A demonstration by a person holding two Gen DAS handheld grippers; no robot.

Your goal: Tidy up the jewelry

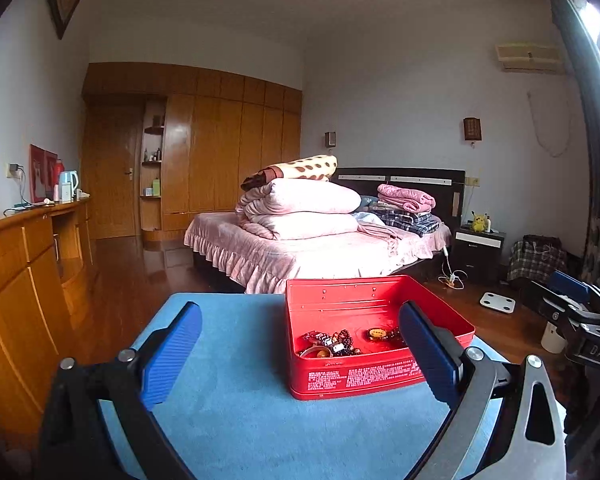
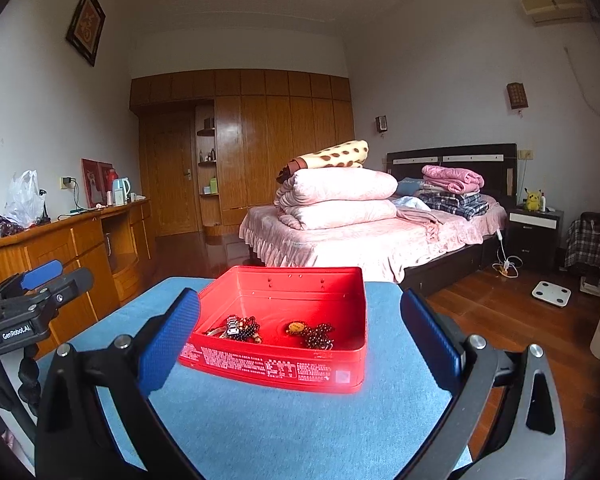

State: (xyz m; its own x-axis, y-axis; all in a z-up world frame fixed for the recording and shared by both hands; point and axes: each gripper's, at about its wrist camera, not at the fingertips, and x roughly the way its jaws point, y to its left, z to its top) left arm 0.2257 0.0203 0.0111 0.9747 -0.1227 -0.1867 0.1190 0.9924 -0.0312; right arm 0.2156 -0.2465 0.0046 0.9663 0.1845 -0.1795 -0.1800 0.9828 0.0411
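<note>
While both grippers hang above the near part of the blue-covered desk (image 1: 228, 400), one red tin box (image 1: 374, 336) stands on it with no lid on. Inside the box lie two clusters of jewelry: a tangle of dark bead bracelets (image 2: 240, 328) with a metal piece on the left, and a second bead string with an amber oval pendant (image 2: 298, 327) to the right; a single count of the pieces cannot be made. The left gripper (image 1: 300, 354) is spread wide with nothing between its two blue pads; its right pad overlaps the box's near right corner in the left wrist view, though contact cannot be told. The right gripper (image 2: 300, 348) is likewise wide apart and holds nothing, its pads framing the box from either side. The box sits toward the far edge of the desk, leaving bare blue cloth on the near side and to the left. Beyond the far edge, wooden floor (image 2: 500, 308) separates the desk from one bed (image 2: 380, 240) stacked with folded quilts.
</note>
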